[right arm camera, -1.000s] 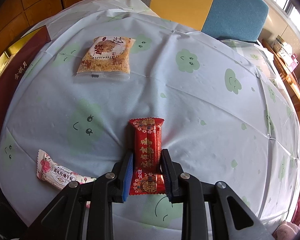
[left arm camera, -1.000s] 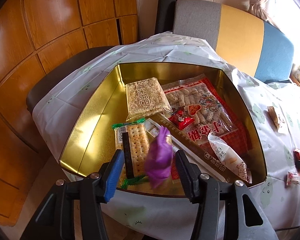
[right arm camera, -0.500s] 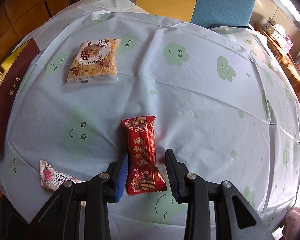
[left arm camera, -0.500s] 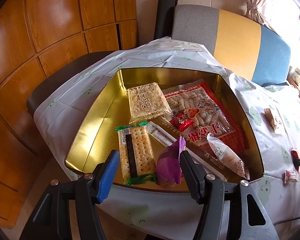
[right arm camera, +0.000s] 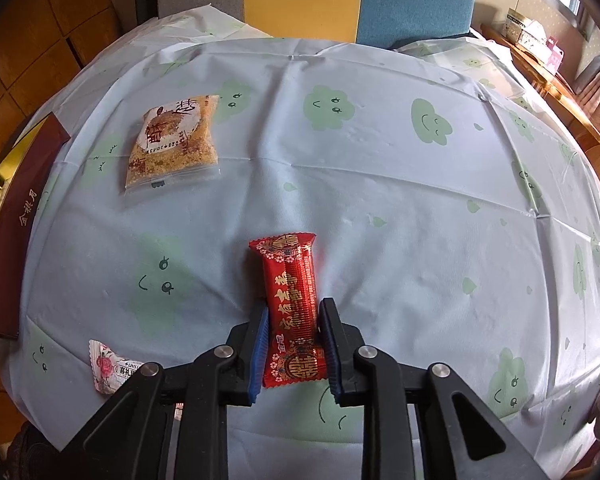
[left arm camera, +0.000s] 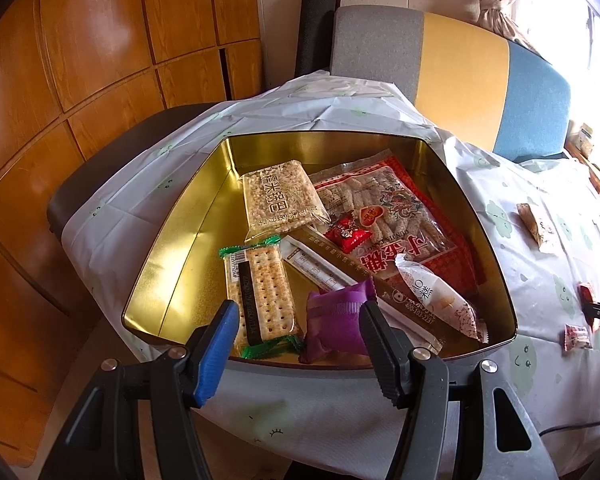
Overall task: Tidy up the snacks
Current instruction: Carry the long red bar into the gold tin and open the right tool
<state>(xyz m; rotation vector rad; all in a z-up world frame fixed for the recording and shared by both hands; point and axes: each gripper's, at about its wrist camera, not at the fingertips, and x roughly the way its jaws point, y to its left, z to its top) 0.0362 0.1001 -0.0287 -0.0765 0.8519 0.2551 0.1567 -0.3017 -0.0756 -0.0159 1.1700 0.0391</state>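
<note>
— Snacks: where are they?
— Most lie in the gold tin; my left gripper hangs released above a purple packet there.
— And your right?
— My right gripper has just been closing; its fingers clench a red packet on the counter.

Glossy gold metal tin, shiny red foil wrapper, smooth creased plastic tablecloth
</note>
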